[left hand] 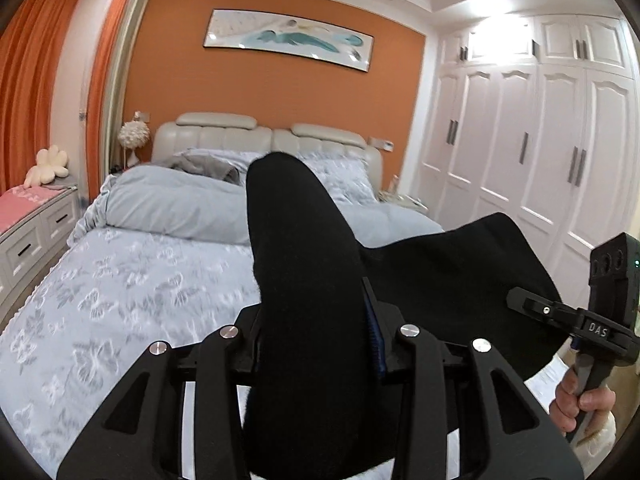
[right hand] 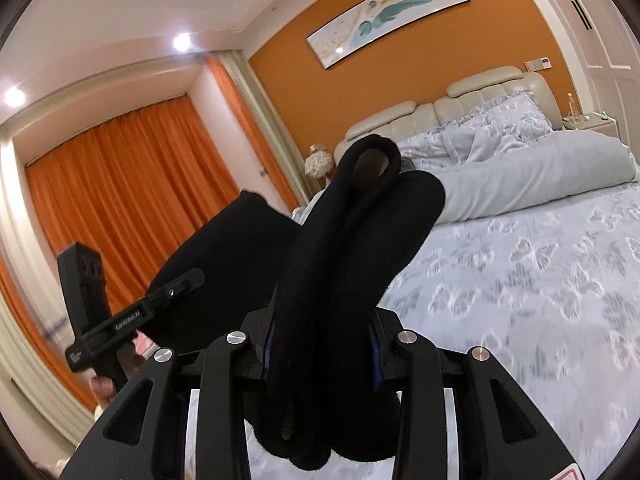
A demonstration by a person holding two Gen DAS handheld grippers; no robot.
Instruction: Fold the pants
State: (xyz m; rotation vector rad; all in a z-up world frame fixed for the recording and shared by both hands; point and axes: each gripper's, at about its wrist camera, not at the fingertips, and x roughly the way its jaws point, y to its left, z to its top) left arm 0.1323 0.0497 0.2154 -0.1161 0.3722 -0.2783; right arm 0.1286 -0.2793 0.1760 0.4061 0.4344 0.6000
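Black pants point(left hand: 308, 264) are lifted off the bed, stretched between both grippers. In the left wrist view my left gripper point(left hand: 316, 344) is shut on a thick bunch of the black cloth, which stands up between its fingers. The fabric spreads right to my right gripper point(left hand: 536, 308), held in a hand point(left hand: 576, 404) at the right edge. In the right wrist view my right gripper point(right hand: 320, 344) is shut on a folded band of the pants point(right hand: 360, 232). The cloth runs left to my left gripper point(right hand: 188, 280), whose finger lies against it.
A bed with light blue butterfly-print bedding point(left hand: 132, 292) lies below and ahead, with a duvet point(left hand: 176, 204) and pillows by the padded headboard point(left hand: 216, 136). White wardrobes point(left hand: 532, 144) stand right, a drawer unit point(left hand: 36, 236) left, orange curtains point(right hand: 120, 192) beyond.
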